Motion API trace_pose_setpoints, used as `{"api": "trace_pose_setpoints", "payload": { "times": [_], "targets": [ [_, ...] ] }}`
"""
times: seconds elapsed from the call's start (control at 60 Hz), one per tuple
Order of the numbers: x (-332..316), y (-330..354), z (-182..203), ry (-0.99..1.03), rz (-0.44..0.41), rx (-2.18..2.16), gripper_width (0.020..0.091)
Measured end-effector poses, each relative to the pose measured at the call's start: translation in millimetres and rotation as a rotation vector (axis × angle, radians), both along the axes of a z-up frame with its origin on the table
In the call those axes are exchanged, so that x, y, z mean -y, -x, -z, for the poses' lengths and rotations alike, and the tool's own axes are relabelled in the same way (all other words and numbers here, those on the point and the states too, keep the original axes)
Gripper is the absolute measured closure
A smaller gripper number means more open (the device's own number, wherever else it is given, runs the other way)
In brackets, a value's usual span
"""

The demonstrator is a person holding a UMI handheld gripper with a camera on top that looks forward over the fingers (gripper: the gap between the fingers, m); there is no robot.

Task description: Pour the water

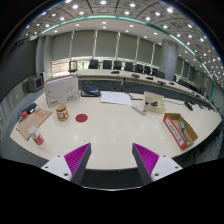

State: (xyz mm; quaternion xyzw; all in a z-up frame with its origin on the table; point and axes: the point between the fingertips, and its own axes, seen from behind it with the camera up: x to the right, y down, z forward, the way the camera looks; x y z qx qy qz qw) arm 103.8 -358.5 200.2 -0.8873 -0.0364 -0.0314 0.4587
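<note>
— Nearest the lens sit the two pink pads (77,157) of the gripper (111,160), low in the frame. What are they holding?

— Nothing. The fingers stand wide apart with only bare table (120,125) showing between them. My guess is that they are spread like that to be ready for a grasp — no object is anywhere close to them yet.

— So where is whatever gets poured?

— Hard to say for certain. At the left of the frame, well beyond the left finger, there is a small red-and-white container (63,113) with a flat red disc (81,118) lying just beside it, perhaps its lid. That cluster looks like the likeliest target, though I cannot tell whether it holds water. A wooden tray (31,122) lies further left, near the table's edge.

— And on the right?

— An open cardboard box with red sides (180,130), well apart from the left cluster, and a tan bag (153,101) further back near the centre. A white sheet (116,98) lies flat beyond the middle.

— How far along is the job, then?

— Barely begun, I would judge — the tool views the whole table from a distance, which suits picking a target before closing in.
</note>
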Motion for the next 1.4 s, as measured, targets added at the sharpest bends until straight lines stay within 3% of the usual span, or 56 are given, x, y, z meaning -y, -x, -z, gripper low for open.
{"api": "trace_pose_setpoints", "payload": {
  "times": [0.283, 0.7, 1.067, 1.117, 1.267, 1.4],
  "targets": [
    [30, 47, 8, 0.035, -0.082, -0.052, 0.025],
    [30, 272, 93, 0.062, -0.286, -0.116, 0.0245],
    [-66, 402, 115, -0.175, -0.27, -0.101, 0.0249],
    [-76, 406, 115, -0.206, -0.262, -0.103, 0.0295],
    [-97, 409, 123, -0.259, -0.22, -0.075, 0.0554],
    [-98, 413, 121, -0.264, -0.207, -0.105, 0.0642]
  ]
}}
